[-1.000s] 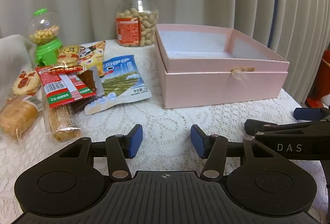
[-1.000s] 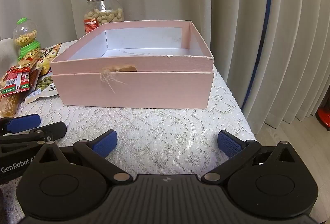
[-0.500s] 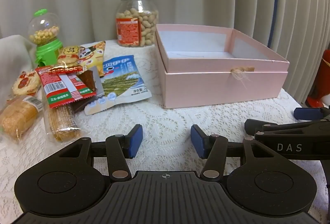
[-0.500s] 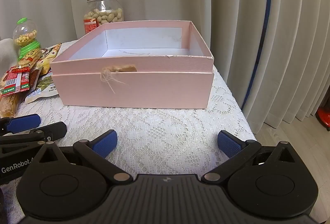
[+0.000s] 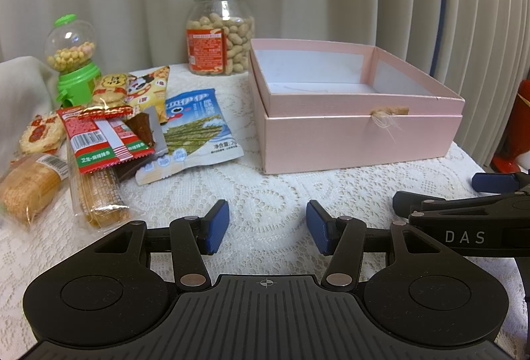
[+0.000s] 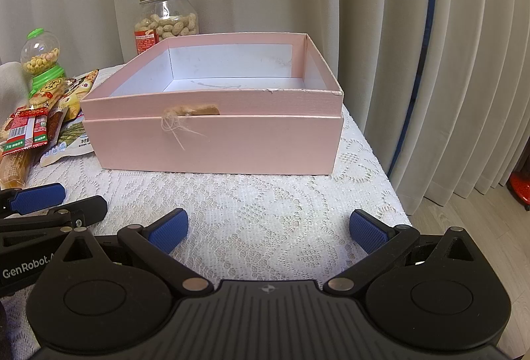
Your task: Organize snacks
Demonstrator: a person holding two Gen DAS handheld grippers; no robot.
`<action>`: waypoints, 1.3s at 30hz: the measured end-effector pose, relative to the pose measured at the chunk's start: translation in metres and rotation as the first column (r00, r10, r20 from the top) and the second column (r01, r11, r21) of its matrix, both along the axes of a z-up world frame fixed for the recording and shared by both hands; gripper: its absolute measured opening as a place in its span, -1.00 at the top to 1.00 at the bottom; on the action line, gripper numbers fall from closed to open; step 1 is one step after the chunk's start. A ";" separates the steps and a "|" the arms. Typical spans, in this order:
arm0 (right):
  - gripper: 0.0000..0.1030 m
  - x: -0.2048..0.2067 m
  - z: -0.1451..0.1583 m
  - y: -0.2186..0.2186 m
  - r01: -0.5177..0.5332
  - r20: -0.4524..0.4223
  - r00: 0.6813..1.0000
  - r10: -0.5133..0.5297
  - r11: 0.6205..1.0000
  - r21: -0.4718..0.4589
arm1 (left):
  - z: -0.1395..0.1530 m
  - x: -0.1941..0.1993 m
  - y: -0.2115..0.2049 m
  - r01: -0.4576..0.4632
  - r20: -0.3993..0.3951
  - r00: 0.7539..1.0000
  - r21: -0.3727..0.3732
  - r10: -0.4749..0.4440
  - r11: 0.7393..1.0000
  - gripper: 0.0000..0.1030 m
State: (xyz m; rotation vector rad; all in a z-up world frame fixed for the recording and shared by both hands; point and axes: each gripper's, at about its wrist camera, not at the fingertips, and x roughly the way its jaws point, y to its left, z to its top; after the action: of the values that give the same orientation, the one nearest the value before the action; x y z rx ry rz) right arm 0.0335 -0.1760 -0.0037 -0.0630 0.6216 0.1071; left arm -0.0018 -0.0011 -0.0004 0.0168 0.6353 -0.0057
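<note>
An open pink box stands on the lace-covered table, with nothing inside that I can see. Left of it lies a pile of snack packets: a blue seaweed bag, a red spicy-strip pack, a yellow cartoon bag and wrapped cakes. A peanut jar and a green candy dispenser stand behind. My left gripper hovers open over the bare cloth in front of the pile. My right gripper is wide open in front of the box, holding nothing.
Pale curtains hang close behind and to the right of the table. The table's right edge drops to a wooden floor. A white cloth lies at the far left. Something red stands beyond the right edge.
</note>
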 end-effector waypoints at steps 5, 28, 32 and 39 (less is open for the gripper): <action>-1.00 0.000 0.000 0.000 0.000 0.000 1.000 0.000 1.000 0.000 | 0.000 0.000 0.000 0.000 0.000 1.000 0.000 0.000 1.000 -0.13; -1.00 0.000 0.000 0.000 0.000 0.000 1.000 0.000 1.000 0.000 | 0.000 0.001 -0.001 -0.001 0.000 1.000 -0.002 0.001 1.000 -0.13; -1.00 0.000 0.000 0.000 0.000 0.000 1.000 0.000 1.000 0.000 | -0.001 0.002 -0.001 -0.002 -0.001 1.000 -0.010 0.002 1.000 -0.13; -1.00 -0.001 -0.001 0.000 0.017 -0.001 1.000 -0.017 1.000 -0.001 | -0.002 0.003 0.001 -0.002 -0.001 1.000 -0.015 0.002 1.000 -0.13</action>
State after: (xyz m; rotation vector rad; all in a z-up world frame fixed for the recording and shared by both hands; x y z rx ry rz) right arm 0.0329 -0.1756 -0.0043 -0.0590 0.6227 0.0907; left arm 0.0014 -0.0001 -0.0025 0.0020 0.6361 -0.0087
